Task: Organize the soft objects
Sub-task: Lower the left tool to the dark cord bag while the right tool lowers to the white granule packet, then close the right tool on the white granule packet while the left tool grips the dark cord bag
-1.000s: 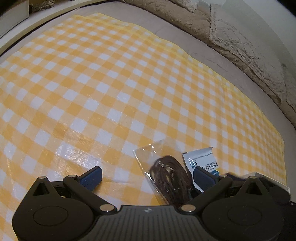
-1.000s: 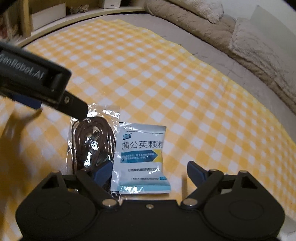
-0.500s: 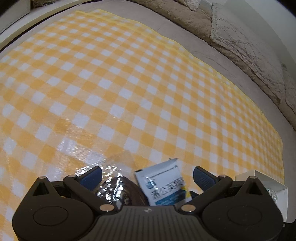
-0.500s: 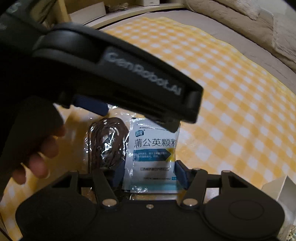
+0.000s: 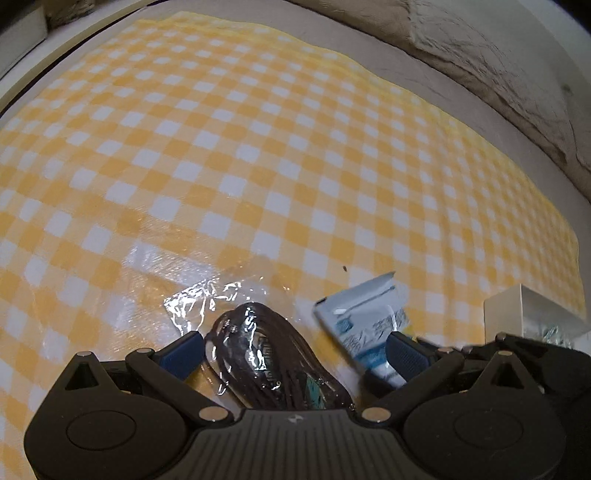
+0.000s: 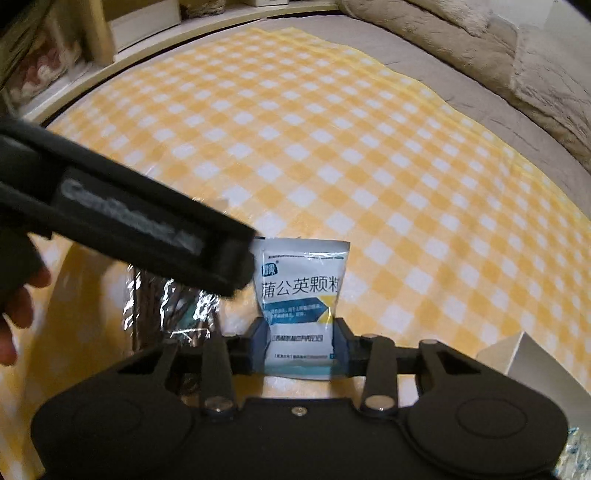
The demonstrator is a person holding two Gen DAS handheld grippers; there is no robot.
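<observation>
A white and blue sachet with Chinese print [image 6: 301, 295] is pinched between the fingers of my right gripper [image 6: 300, 338], lifted and tilted; it also shows in the left wrist view [image 5: 364, 325]. A clear bag of coiled brown cord [image 5: 266, 354] lies on the yellow checked cloth [image 5: 258, 147] between the open fingers of my left gripper [image 5: 291, 352], untouched by either pad. In the right wrist view the cord bag [image 6: 173, 314] sits partly hidden under the left gripper's body [image 6: 129, 221].
A white open box [image 5: 528, 314] stands at the cloth's right edge; it also shows in the right wrist view [image 6: 517, 354]. Beige fuzzy cushions [image 6: 498, 48] line the far side. Shelves [image 6: 110, 22] stand at the back left.
My right gripper has shut on the sachet and raised it. My left gripper has moved over the cord bag, which now lies between its open fingers.
</observation>
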